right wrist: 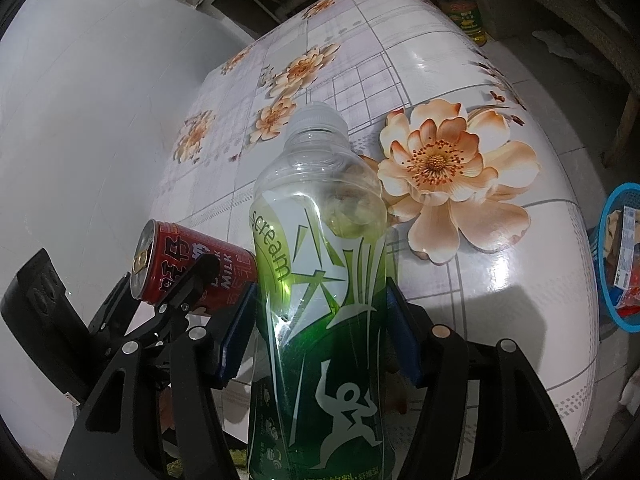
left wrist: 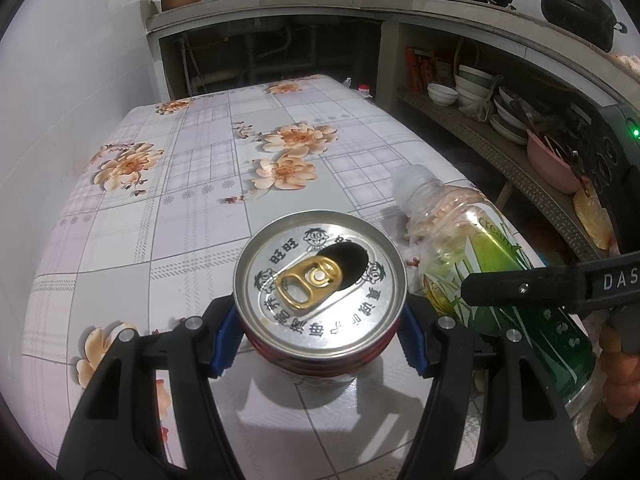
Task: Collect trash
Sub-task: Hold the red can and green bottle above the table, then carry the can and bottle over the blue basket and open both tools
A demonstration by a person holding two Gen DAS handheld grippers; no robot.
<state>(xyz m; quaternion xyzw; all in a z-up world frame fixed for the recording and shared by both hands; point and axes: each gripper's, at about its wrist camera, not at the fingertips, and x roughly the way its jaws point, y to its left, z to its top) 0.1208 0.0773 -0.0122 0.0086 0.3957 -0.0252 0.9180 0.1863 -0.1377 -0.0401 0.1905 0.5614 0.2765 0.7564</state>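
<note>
Jaws of the left gripper (left wrist: 316, 344) clamp the red can (left wrist: 320, 280), upright, lifted off the tabletop (left wrist: 180, 184); advice: keep it level, tab opening up.
Right wrist view: right gripper (right wrist: 320, 336) jaws pinch the green bottle (right wrist: 320, 264) mid-body; blue basket (right wrist: 608, 280) holding wrappers likely destination.

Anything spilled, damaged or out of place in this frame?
Nothing spilled or damaged. The left gripper holds an opened can; the right gripper holds a capped, seemingly empty bottle. A blue basket beyond the table edge already holds wrappers.
</note>
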